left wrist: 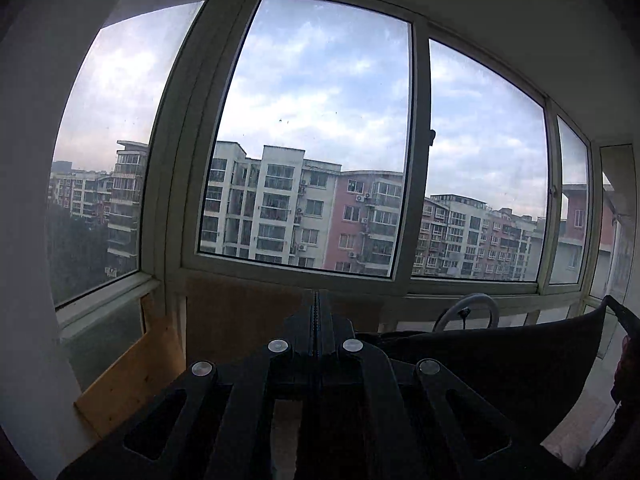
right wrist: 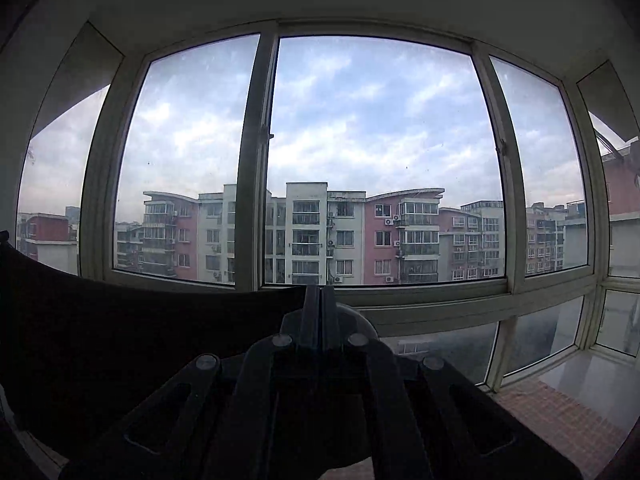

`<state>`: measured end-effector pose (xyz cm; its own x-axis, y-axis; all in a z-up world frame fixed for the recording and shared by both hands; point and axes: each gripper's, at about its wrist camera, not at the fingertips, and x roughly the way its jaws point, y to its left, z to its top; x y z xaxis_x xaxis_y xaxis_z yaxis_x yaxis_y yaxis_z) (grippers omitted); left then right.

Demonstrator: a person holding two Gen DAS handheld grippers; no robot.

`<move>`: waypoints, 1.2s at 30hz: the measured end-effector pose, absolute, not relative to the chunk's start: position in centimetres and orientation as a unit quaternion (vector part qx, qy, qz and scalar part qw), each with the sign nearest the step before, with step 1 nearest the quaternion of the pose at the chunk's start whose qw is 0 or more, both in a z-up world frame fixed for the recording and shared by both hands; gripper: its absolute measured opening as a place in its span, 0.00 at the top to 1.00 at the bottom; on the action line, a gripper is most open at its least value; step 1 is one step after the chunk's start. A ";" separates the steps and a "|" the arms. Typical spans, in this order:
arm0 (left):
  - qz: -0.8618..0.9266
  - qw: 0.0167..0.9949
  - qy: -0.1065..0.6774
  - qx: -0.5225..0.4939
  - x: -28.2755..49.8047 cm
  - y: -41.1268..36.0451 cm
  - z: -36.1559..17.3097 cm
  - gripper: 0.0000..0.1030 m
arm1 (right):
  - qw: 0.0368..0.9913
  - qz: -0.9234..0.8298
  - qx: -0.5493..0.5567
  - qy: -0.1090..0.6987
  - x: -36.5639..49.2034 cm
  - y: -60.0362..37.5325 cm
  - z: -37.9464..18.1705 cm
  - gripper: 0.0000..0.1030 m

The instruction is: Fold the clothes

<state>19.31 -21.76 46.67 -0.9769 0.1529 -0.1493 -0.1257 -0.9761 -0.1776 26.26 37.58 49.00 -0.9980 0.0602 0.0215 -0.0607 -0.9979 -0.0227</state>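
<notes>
A dark garment (left wrist: 500, 360) hangs stretched in the air between my two grippers, in front of a big window. In the left wrist view my left gripper (left wrist: 320, 300) is shut, its fingers pressed together, and the cloth runs off to the right from them. It rises there to my right gripper (left wrist: 622, 314) at the frame's edge, with a hand (left wrist: 626, 364) below it. In the right wrist view my right gripper (right wrist: 319, 294) is shut on the garment's (right wrist: 120, 320) top edge. From there the cloth spreads left to the far edge of the view. Both grippers point about level at the window.
A wide window (left wrist: 320, 128) with pale frames fills both views, with apartment blocks outside. A wooden board (left wrist: 132, 372) leans below the sill at the left. A white ring-shaped object (left wrist: 468, 308) sits behind the cloth. Reddish floor tiles (right wrist: 560, 412) show at the lower right.
</notes>
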 end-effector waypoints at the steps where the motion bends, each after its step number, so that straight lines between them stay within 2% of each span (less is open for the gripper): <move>1: 0.989 0.061 -0.085 -0.106 17.5 -21.7 45.0 1.00 | 0.033 0.999 -0.012 -0.010 24.2 37.7 47.7 1.00; 5: 0.968 0.013 -0.084 -0.238 7.4 -21.1 35.4 1.00 | 0.046 0.991 -0.128 0.007 14.2 39.0 40.5 1.00; 9: 0.925 -0.027 -0.040 -0.377 -2.4 -18.7 23.0 1.00 | 0.080 0.951 -0.297 -0.023 0.3 39.6 27.8 1.00; 12: 0.903 0.027 -0.054 -0.426 -3.1 -16.5 17.7 1.00 | 0.093 0.895 -0.433 -0.049 -6.5 39.9 16.9 0.99; 15: 0.884 0.082 -0.036 -0.459 -0.4 -13.7 14.8 0.94 | 0.094 0.870 -0.477 -0.086 -7.5 40.3 11.4 0.99; 16: 0.874 0.099 -0.037 -0.474 0.8 -12.9 13.7 0.87 | 0.094 0.867 -0.481 -0.086 -7.6 41.0 10.6 0.99; 18: 0.846 0.138 -0.063 -0.511 3.6 -11.6 11.7 0.78 | 0.098 0.863 -0.489 -0.076 -7.4 42.6 9.7 0.99; 23: 0.784 0.186 -0.103 -0.583 8.0 -7.4 6.4 0.74 | 0.094 0.866 -0.487 -0.061 -5.8 44.5 10.0 0.99; 29: 0.780 0.179 -0.102 -0.591 8.0 -4.6 4.0 0.69 | 0.076 0.870 -0.482 -0.075 -4.3 44.5 10.3 0.99; 32: 0.778 0.180 -0.097 -0.594 7.0 -3.6 3.0 0.73 | 0.069 0.871 -0.481 -0.067 -4.4 44.6 9.8 0.99; 33: 0.774 0.183 -0.108 -0.596 6.8 -3.6 2.5 0.90 | 0.064 0.871 -0.483 -0.063 -4.4 44.6 9.6 0.99; 34: 0.773 0.185 -0.116 -0.595 6.7 -3.7 2.4 0.94 | 0.060 0.871 -0.483 -0.062 -4.4 44.5 9.5 0.99; 36: 0.779 0.183 -0.124 -0.587 7.1 -4.0 2.8 0.95 | 0.054 0.875 -0.477 -0.065 -4.0 44.4 9.6 0.99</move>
<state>7.05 -4.04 2.75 -0.2448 0.4298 -0.8691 -0.1391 -0.9027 -0.4072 -4.03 44.38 9.63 -0.5392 0.1562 -0.8275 -0.0328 -0.9858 -0.1647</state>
